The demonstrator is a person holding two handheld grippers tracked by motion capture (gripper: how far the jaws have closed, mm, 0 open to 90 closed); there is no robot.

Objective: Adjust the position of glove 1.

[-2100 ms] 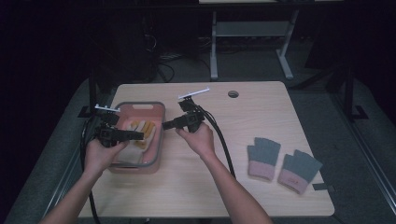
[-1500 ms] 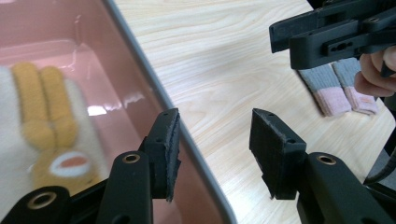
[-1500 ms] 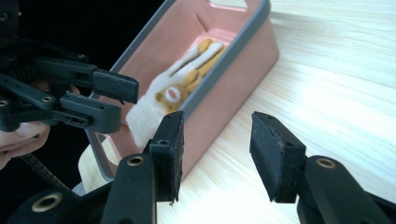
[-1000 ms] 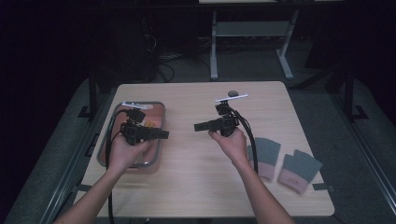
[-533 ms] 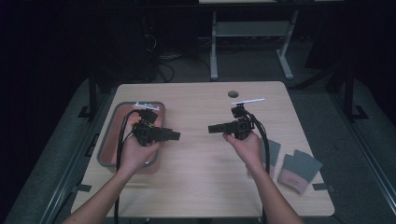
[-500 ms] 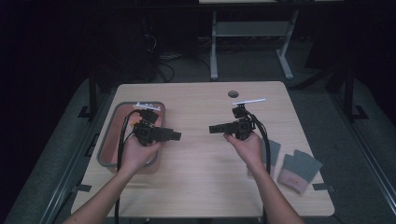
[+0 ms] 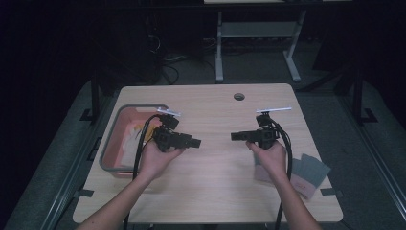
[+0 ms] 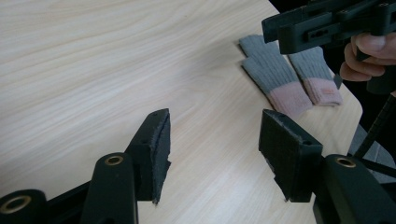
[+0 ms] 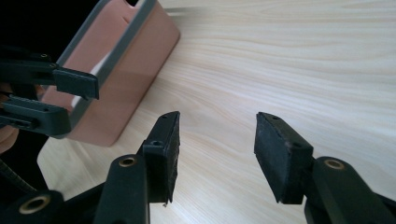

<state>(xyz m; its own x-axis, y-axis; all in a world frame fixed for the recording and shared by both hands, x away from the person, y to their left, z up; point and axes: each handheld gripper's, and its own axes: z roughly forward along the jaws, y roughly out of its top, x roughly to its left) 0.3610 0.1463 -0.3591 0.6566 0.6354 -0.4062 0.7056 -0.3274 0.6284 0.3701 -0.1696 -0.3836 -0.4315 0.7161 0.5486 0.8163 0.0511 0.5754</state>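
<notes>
Facing each other above the table (image 7: 215, 163), left hand-held gripper (image 7: 195, 142) just widened, right hand-held gripper (image 7: 234, 136) parted, both empty

I hold the left gripper (image 7: 195, 142) and right gripper (image 7: 235, 136) level, tips facing; left jaws just opening, both empty.

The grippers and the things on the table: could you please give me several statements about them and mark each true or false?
1. The left gripper holds a glove. False: its jaws are open with nothing between them.
2. The grey gloves lie flat on the table. True.
3. The pink bin sits by the right hand. False: it is beside the left hand.
4. The right gripper is open and empty. True.
</notes>
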